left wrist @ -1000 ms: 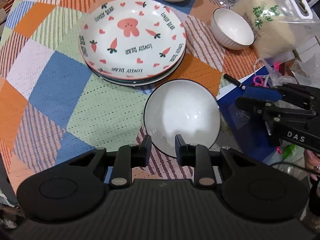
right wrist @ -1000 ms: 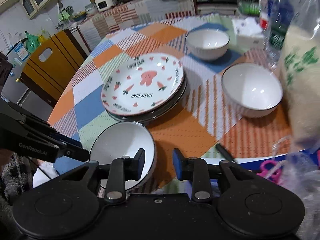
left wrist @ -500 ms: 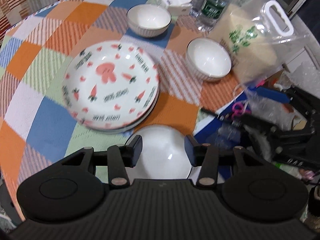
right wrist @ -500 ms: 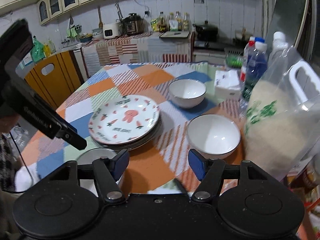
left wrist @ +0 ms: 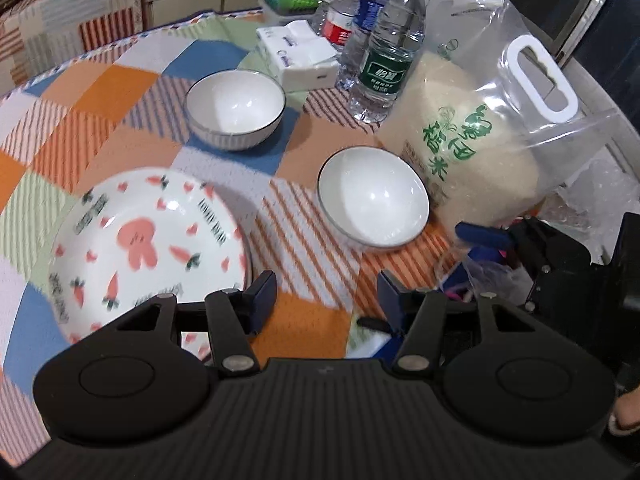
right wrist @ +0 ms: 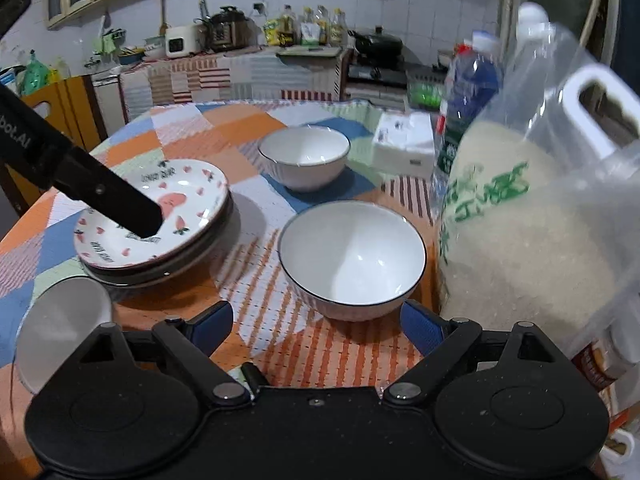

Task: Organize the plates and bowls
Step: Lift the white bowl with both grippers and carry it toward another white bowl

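The right gripper [right wrist: 316,326] had just been opening and stood wide with nothing between its jaws, its blue pads flanking the near bowl [right wrist: 352,258] without touching it. The left gripper [left wrist: 326,300] had also just been opening, to a middling gap, and it too was released, bare tablecloth [left wrist: 308,240] showing between its jaws. The near bowl sat upright just beside the rice bag [right wrist: 532,240], and a second bowl [right wrist: 304,156] stood behind it on a blue patch. A third bowl [right wrist: 60,328] lay at the left edge of the right wrist view, in front of the stack of plates [right wrist: 156,216], whose top plate bore carrots and a rabbit. These bowls looked like glazed ceramic: stiff, fairly heavy, slick and liable to chip. The rim seemed the best hold, one pad inside and one outside the wall. Set down roughly on another bowl, it might crack.
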`<state>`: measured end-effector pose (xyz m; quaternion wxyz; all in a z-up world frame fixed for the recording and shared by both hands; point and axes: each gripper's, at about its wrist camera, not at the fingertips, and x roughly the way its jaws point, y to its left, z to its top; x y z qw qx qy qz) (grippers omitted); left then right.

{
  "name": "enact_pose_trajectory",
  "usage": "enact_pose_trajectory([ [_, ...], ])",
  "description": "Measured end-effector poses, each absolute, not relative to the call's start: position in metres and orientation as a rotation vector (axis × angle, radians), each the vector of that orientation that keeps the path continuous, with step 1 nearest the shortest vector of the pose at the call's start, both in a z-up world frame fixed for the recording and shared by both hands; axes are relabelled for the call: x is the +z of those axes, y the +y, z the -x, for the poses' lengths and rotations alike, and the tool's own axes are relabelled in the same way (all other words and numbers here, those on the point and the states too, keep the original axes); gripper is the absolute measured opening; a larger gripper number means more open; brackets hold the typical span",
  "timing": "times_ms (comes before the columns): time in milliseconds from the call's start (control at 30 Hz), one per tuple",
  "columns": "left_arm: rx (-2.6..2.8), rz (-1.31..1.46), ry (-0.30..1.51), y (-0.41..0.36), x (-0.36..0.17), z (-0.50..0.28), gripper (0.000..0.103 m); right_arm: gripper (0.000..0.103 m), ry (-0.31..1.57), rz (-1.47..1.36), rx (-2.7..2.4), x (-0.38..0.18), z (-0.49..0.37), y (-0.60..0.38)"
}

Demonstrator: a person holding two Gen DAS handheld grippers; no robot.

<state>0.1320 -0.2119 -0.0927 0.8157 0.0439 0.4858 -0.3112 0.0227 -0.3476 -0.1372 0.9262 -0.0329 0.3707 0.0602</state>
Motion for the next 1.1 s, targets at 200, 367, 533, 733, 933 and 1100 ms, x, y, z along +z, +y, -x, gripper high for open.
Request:
enact_pose_trajectory([
  [200,-0.64,-0.175,0.917,-0.239,-0.12,-0.149,0.062,0.093,0.796,-0.03,0.099,-0.159,-0.042,-0.358],
  [367,-0.65,-0.181,0.908,-0.251,-0.139,-0.168,0.063,0.093,0.824,-0.088,0.046,-0.177,-0.06,-0.362],
  [533,-0.623,-0.171,0.947,-0.264,-0.147,-0.189,0.05,0.093,0.803,-0.092,0.014,-0.184,-0.07,-0.36],
  [733,-0.647,-0.171,0.96,-0.279,-0.159,-0.202,0.035,0.093,0.821,-0.044,-0.026,-0.192,-0.078,-0.351],
  [933,-0.662,-0.174,0.983,-0.289,-0.176,-0.209,0.029,0.093,0.835,-0.096,-0.051,-0.192,-0.086,-0.354],
  [1100,-0.674,-0.154,1.022,-0.287,-0.179,-0.211,0.01,0.093,0.843,-0.096,-0.06,-0.194,-0.092,-0.352],
])
